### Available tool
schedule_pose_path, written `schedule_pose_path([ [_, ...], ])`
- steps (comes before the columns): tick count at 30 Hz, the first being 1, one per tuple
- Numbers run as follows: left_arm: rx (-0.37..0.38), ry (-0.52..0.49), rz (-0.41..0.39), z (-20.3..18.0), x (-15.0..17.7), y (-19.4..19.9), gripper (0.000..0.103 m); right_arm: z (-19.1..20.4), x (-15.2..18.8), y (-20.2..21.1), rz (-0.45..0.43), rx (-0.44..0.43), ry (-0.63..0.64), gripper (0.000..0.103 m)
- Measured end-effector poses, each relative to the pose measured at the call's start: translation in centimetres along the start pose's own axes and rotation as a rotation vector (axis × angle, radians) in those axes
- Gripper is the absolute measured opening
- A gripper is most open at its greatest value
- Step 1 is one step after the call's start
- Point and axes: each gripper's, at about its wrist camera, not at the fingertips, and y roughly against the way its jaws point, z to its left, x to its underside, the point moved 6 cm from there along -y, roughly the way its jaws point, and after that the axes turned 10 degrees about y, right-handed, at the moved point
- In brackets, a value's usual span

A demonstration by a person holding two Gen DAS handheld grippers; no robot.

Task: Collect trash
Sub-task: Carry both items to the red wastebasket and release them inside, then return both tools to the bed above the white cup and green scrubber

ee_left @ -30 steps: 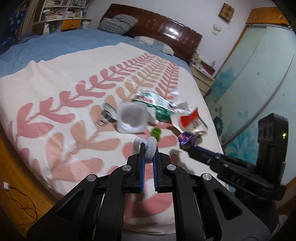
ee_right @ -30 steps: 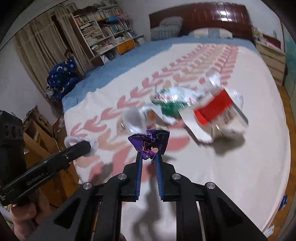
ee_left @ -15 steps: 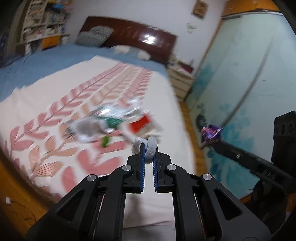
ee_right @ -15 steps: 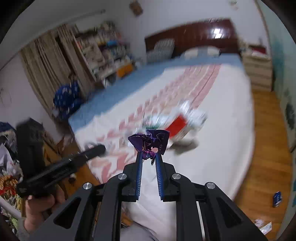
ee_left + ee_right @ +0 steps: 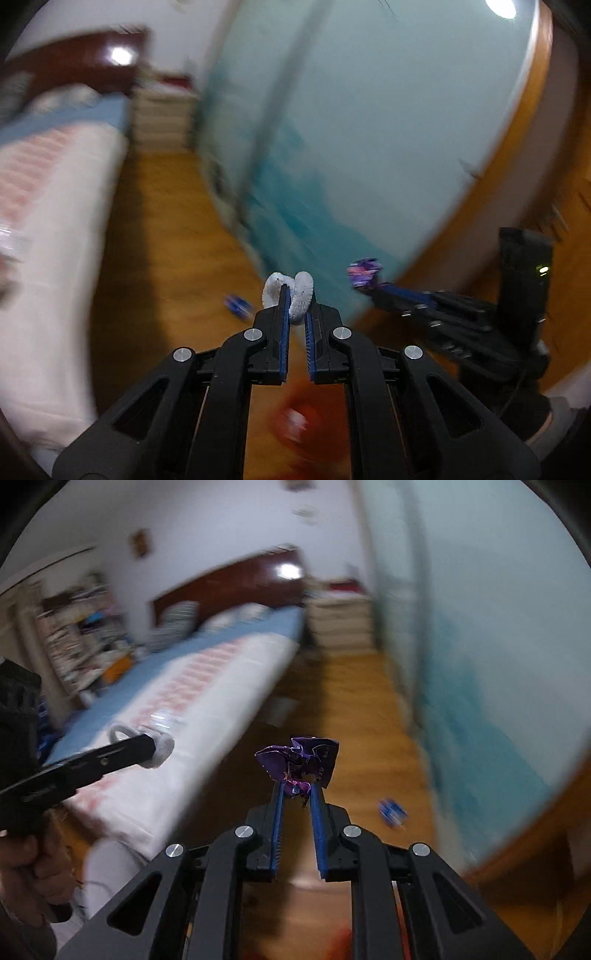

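Observation:
My left gripper [image 5: 295, 295] is shut on a white crumpled wad [image 5: 301, 291] and holds it in the air over the wooden floor. It also shows in the right wrist view [image 5: 157, 747] at the left. My right gripper [image 5: 297, 790] is shut on a crumpled purple wrapper [image 5: 299, 762], also above the floor. That wrapper shows in the left wrist view [image 5: 364, 271] to the right of my left gripper. A blurred red round object [image 5: 306, 424] lies low beneath the left gripper. The rest of the trash on the bed [image 5: 7, 243] is blurred.
The bed [image 5: 177, 716] with its white and pink cover is at the left. A teal glass wardrobe door [image 5: 369, 129] fills the right. A small blue item [image 5: 391, 810] lies on the wooden floor [image 5: 351, 716]. A bedside cabinet [image 5: 341, 622] stands at the far end.
Both grippers have swung to the right, away from the bed and out over the floor beside the wardrobe. Each still holds its piece of trash.

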Motion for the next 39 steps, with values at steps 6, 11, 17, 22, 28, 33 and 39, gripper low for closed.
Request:
schedule_pose_path([
  [6,0.011,-0.035,0.377,-4.6,12.2,-16.0,0.007,-9.0,18.1,-4.7,0.329,0.059,-0.198,0.016],
  [11,-0.091,-0.075,0.621,-3.3,20.3,-22.4,0.007,-10.1,29.0,-8.0,0.468,0.031,-0.371,0.016],
  [17,-0.145,-0.100,0.658,-1.9,21.0,-23.5,0.007,-10.7,29.4,-8.7,0.461,0.033,-0.395,0.016],
  [22,-0.214,-0.125,0.637,-1.8,21.1,-23.4,0.055,-9.9,28.5,-8.4,0.440,0.119,-0.346,0.050],
  [28,-0.185,-0.138,0.583,-2.6,20.0,-22.4,0.058,-9.9,27.8,-7.7,0.443,0.145,-0.334,0.050],
  [33,-0.165,-0.121,0.549,-2.2,18.9,-21.6,0.058,-9.7,26.4,-6.8,0.432,0.177,-0.322,0.050],
  [39,-0.117,-0.079,0.503,-1.9,17.2,-20.0,0.058,-9.3,23.9,-5.8,0.413,0.209,-0.310,0.050],
])
